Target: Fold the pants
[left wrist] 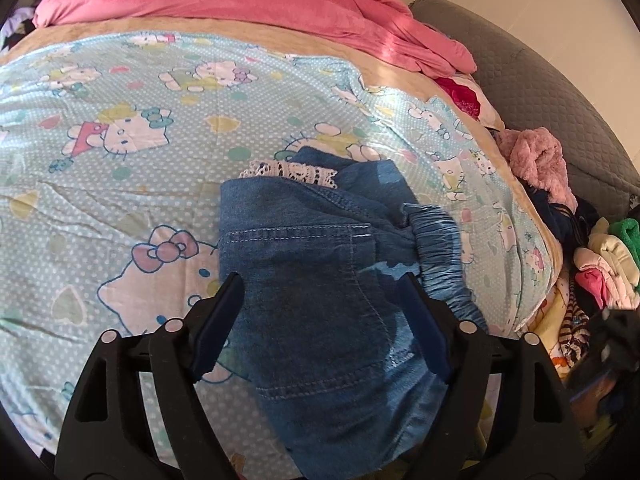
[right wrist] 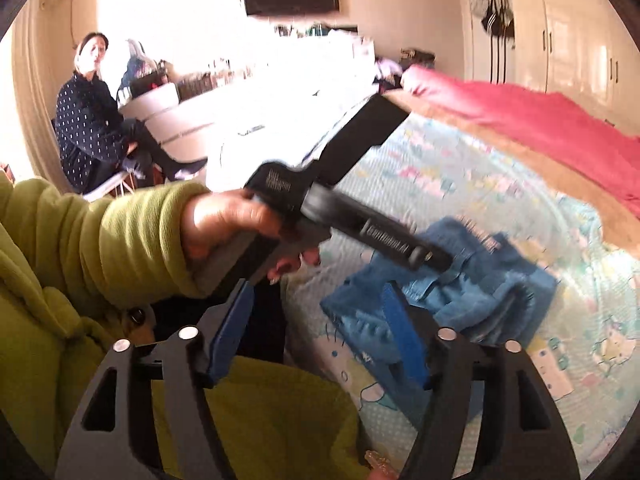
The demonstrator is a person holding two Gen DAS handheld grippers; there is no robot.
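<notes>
Small blue denim pants (left wrist: 312,264) with an elastic waistband (left wrist: 440,248) and a white lace trim (left wrist: 292,170) lie folded on the cartoon-print bedsheet (left wrist: 120,128). My left gripper (left wrist: 320,284) hovers over them, jaws wide apart on either side of the back pocket, pads not pressing the cloth. In the right wrist view the pants (right wrist: 460,292) lie ahead and to the right. My right gripper (right wrist: 316,286) stands open with nothing between its fingers, its right finger in front of the pants' near edge. A hand (right wrist: 224,220) in a green sleeve holds the left tool above the pants.
A pink blanket (left wrist: 240,0) is bunched along the far side of the bed. A heap of mixed clothes (left wrist: 592,264) lies at the right edge beside a grey quilted cushion (left wrist: 540,92). A seated person (right wrist: 92,120) is beyond the bed, near a white table (right wrist: 172,116).
</notes>
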